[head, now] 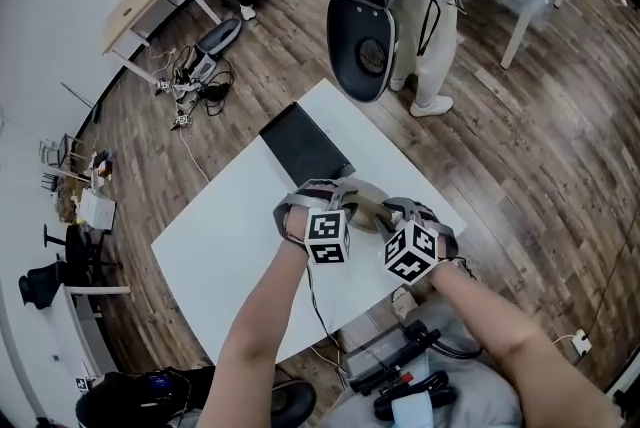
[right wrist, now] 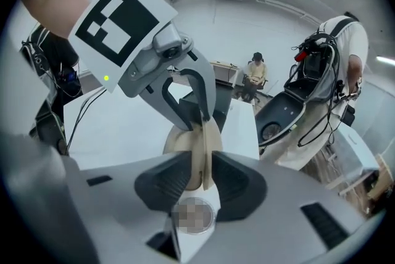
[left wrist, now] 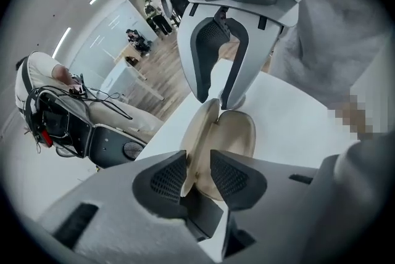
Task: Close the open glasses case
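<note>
**Status.** The task is not complete. The glasses case (left wrist: 237,133) is open, so the closing step remains. Judging by the tool positions, the lid must next be brought down onto the base.

**Left gripper** (left wrist: 197,176). It is at the lower centre of the left gripper view.
- The jaws stand nearly at full width.
- The near edge of the lid (left wrist: 200,133) passes between the pads.
- A gap shows on the right-hand side, so the pads do not clamp the lid.

**Location of the case.** In the head view the case sits just below centre, between the two marker cubes. It rests on the white table (head: 230,226), toward that table's right-hand edge. A black flat panel (head: 303,144) lies above and left of it, apart from it.

**Appearance of the case.**
- It is a beige, oval, hard-shell type in two halves.
- The base lies flat on the table, hollow side up.
- The lid stands roughly upright on its long hinge edge, to the left of the base in the left gripper view.
- No glasses can be made out inside.

**Right gripper** (right wrist: 200,173). It is at the lower centre of the right gripper view.
- The jaws are drawn in close.
- The thin upright lid fills the space between the pads, which appear to bear on both of its faces, so the lid is judged gripped at that end.
</note>
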A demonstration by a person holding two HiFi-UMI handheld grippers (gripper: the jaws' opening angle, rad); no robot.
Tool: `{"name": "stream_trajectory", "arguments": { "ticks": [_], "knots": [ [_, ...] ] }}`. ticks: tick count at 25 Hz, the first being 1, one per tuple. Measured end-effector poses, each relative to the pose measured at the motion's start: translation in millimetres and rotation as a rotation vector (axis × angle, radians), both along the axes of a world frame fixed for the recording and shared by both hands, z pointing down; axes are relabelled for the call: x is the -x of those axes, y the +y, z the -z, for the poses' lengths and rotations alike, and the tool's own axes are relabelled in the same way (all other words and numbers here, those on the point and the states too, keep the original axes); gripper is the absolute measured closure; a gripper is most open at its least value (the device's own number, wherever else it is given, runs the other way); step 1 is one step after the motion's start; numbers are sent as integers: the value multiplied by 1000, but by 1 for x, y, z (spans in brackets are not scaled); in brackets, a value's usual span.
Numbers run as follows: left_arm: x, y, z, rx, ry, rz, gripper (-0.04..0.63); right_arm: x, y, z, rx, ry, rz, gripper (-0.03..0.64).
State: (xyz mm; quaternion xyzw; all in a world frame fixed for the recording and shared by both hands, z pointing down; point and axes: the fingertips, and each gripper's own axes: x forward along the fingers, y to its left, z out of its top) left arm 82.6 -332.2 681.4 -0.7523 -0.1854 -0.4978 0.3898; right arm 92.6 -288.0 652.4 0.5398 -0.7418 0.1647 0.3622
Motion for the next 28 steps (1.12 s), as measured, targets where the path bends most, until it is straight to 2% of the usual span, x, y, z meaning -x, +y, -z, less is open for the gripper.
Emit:
{"name": "stream_trajectory", "arguments": {
  "ticks": [5,9,16,21,24,28],
  "knots": [
    [-4,-3,-1,-52,23,4,493,-5,-2,-12,15,74,-10,508],
    [-5,-3,0,-80,48,20,523,-9,-2,-16,-3,154,-2,551],
    [12,11,1,-84,68,52,535,8,9,-17,-42,225,110,552],
    [35,25,-13,-34,77,128,535,23,16,-28,-41,278,157,552],
    [47,34,6,55,196,292,535,25,20,-32,-33,288,171,552],
    [81,46,60,229,457,571,535,27,21,-35,-48,333,166,557]
  ]
}}
